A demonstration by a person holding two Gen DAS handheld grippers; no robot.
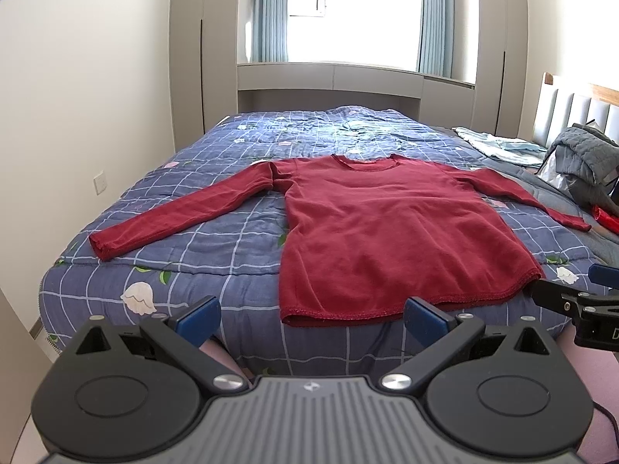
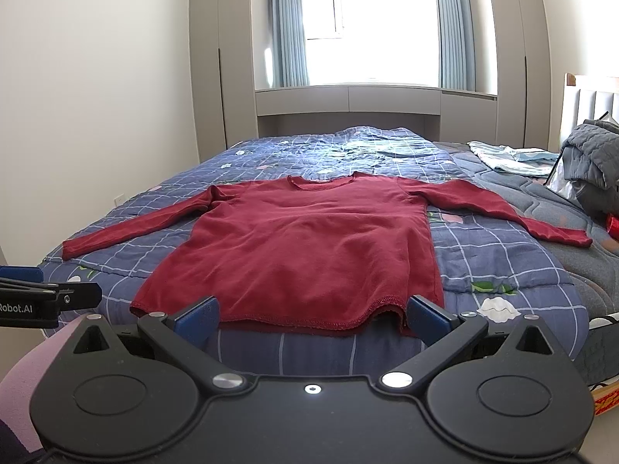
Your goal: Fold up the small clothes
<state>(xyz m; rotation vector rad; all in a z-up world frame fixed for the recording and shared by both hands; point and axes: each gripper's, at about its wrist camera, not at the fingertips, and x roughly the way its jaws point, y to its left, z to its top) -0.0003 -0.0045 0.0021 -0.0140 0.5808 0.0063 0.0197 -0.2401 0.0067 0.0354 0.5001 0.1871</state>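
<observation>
A dark red long-sleeved top point(image 1: 387, 232) lies flat, front up, on the blue checked quilt, both sleeves spread out, hem toward me; it also shows in the right wrist view point(image 2: 305, 247). My left gripper point(image 1: 311, 323) is open and empty, just short of the hem's left part. My right gripper point(image 2: 311, 317) is open and empty, just in front of the hem's right part. The right gripper's tip shows at the right edge of the left wrist view point(image 1: 572, 301); the left gripper's tip shows at the left edge of the right wrist view point(image 2: 46, 297).
The bed's blue checked quilt point(image 1: 216, 239) hangs over the near edge. A grey quilted blanket point(image 1: 580, 154), light blue clothes point(image 1: 499, 143) and a small red item point(image 1: 607, 218) lie at the right by the headboard. White wall at the left, window and cabinets behind.
</observation>
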